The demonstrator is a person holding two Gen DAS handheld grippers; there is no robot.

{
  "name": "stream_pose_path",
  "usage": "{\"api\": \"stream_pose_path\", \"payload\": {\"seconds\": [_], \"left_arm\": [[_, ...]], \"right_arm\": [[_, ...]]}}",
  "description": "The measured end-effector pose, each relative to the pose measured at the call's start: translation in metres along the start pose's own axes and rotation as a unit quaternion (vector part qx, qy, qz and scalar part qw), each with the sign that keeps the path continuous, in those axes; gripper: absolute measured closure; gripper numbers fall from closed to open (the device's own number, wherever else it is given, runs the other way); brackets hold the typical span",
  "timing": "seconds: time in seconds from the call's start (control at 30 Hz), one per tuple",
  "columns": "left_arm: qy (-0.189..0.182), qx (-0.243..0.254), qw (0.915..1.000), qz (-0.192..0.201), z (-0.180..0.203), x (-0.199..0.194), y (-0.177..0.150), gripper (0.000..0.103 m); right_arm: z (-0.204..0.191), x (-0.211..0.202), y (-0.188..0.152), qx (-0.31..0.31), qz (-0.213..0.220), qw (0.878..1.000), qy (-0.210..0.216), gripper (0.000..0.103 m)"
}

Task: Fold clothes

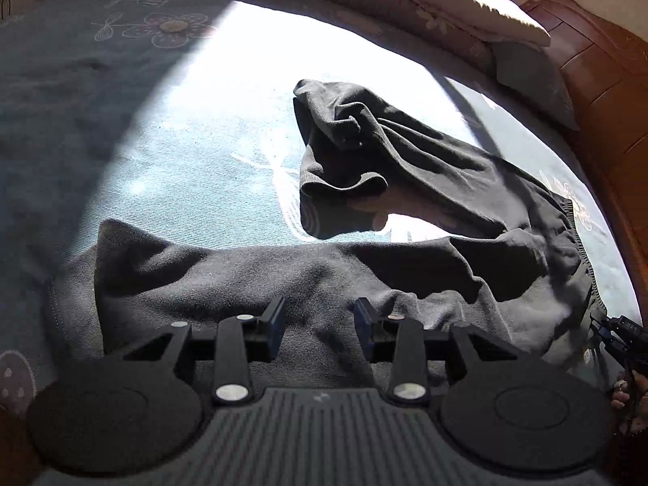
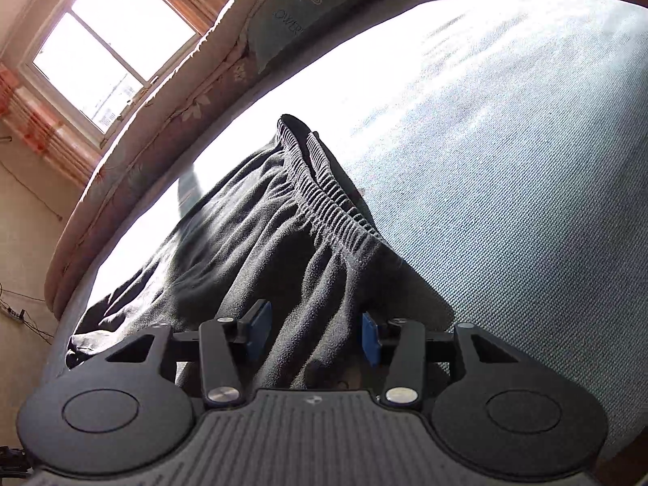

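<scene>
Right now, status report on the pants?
Left gripper open over pants. Right gripper open over pants, near waistband. Nothing in the way.

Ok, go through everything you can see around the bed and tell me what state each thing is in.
Trousers: unfolded, crumpled on the bed, one leg bunched up.
Waistband: gathered, lying on the bedspread.
Left hand-held gripper: open, over the cloth, holding nothing.
Right hand-held gripper: open, trouser cloth between its fingers, not pinched.
Curtains: drawn aside.
</scene>
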State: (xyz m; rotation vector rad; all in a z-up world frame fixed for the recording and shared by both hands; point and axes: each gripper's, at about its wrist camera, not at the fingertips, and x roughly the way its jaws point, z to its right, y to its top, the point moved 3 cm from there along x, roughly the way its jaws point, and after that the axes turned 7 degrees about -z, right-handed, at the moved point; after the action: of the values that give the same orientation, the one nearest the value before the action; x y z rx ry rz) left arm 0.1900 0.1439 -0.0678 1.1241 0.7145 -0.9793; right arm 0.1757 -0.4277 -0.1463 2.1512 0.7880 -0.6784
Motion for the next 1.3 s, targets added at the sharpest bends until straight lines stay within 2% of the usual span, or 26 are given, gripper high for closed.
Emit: {"api": "stream_pose_path", "payload": {"seconds": [0.03,0.1,0.3,0.4,0.5,0.63,0.7,0.77,0.87,0.97,1.03,1.2,1.3], "left_arm": [[-0.004,0.013,0.9999,-0.003,0.010,0.003,0.000,0.066],[-0.006,0.034,0.9994,-0.008,0.023,0.007,-0.003,0.064],[-0.007,0.066,0.9975,-0.026,0.042,0.015,-0.012,0.062],[-0.008,0.072,0.9969,-0.033,0.043,0.019,-0.015,0.062],[-0.010,0.076,0.9963,-0.039,0.044,0.026,-0.015,0.062],[-0.020,0.089,0.9951,-0.038,0.054,0.036,-0.007,0.062],[-0.029,0.102,0.9936,-0.038,0.063,0.045,0.000,0.061],[-0.042,0.113,0.9919,-0.040,0.073,0.056,0.005,0.061],[-0.062,0.123,0.9892,-0.050,0.087,0.076,0.009,0.061],[-0.069,0.119,0.9881,-0.070,0.089,0.094,0.005,0.060],[-0.080,0.108,0.9887,-0.066,0.083,0.094,-0.001,0.060],[-0.117,0.077,0.9879,-0.067,0.063,0.081,-0.018,0.056],[-0.138,0.054,0.9864,-0.071,0.049,0.075,-0.025,0.056]], "right_arm": [[0.003,0.002,0.001,0.007,0.002,1.000,-0.006,0.097],[0.009,-0.001,0.000,0.022,0.009,1.000,0.004,0.098],[0.006,-0.034,0.000,-0.002,0.041,0.999,-0.022,0.100],[0.011,-0.041,-0.001,-0.004,0.037,0.998,-0.045,0.100],[0.005,-0.041,-0.001,-0.032,0.028,0.995,-0.089,0.098],[-0.023,-0.053,0.009,-0.080,0.052,0.990,-0.105,0.094],[-0.049,-0.054,0.012,-0.124,0.052,0.987,-0.087,0.090],[-0.079,-0.041,0.010,-0.169,0.033,0.983,-0.059,0.085],[-0.127,-0.008,-0.004,-0.245,-0.009,0.969,-0.031,0.084],[-0.174,0.028,-0.019,-0.317,-0.045,0.947,-0.001,0.084],[-0.202,0.050,-0.027,-0.354,-0.054,0.934,0.013,0.084],[-0.246,0.108,-0.033,-0.396,-0.090,0.913,0.035,0.083],[-0.238,0.134,-0.049,-0.412,-0.126,0.903,0.004,0.082]]}}
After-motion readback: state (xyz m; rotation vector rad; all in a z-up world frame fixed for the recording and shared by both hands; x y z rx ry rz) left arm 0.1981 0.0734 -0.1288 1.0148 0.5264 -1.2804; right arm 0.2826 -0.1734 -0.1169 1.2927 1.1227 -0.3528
